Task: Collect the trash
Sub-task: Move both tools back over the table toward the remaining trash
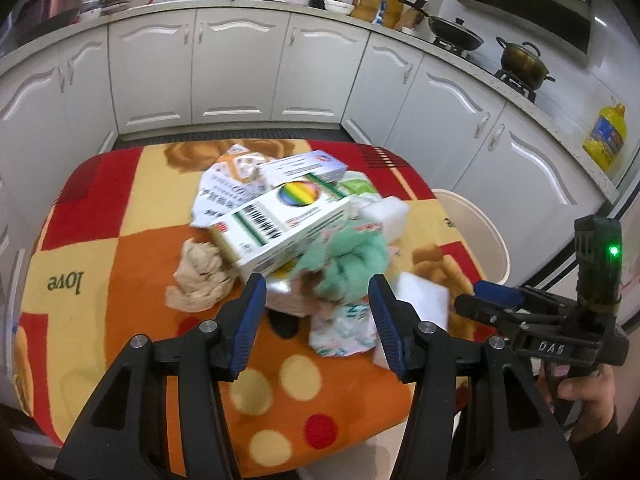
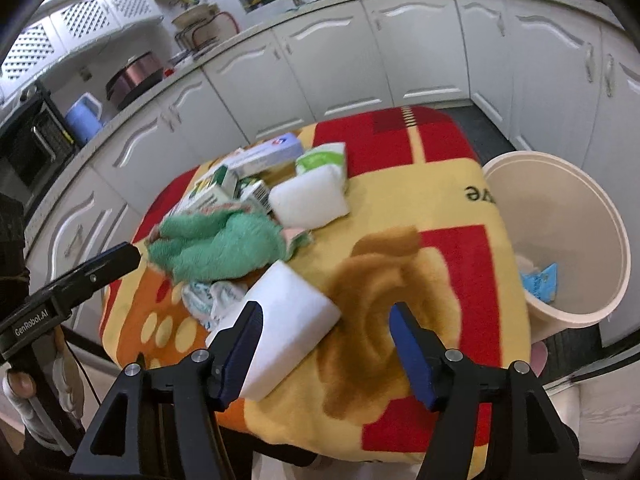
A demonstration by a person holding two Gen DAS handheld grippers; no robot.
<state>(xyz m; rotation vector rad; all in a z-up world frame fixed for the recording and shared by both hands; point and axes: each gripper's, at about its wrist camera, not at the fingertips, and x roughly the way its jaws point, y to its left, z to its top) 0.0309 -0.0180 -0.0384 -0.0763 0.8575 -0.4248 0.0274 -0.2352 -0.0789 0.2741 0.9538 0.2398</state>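
Note:
A pile of trash lies on the blanket-covered table [image 1: 100, 264]: a white box with a rainbow circle [image 1: 280, 220], a crumpled green cloth [image 1: 348, 264], a beige wad [image 1: 200, 276], white foam blocks [image 1: 424, 296] and a printed wrapper [image 1: 344, 328]. My left gripper [image 1: 318, 316] is open just in front of the green cloth and wrapper, holding nothing. My right gripper [image 2: 326, 344] is open, its left finger beside a white foam block [image 2: 288, 320]. The green cloth [image 2: 216, 244] lies behind it. The cream trash bin [image 2: 600, 200] stands right of the table with blue scraps inside.
White kitchen cabinets [image 1: 236, 72] ring the table. The bin also shows in the left wrist view [image 1: 480, 232]. A stove with pots [image 1: 520, 60] and a yellow oil bottle [image 1: 606, 136] sit on the counter. The right gripper's body [image 1: 560, 320] is at the table's right.

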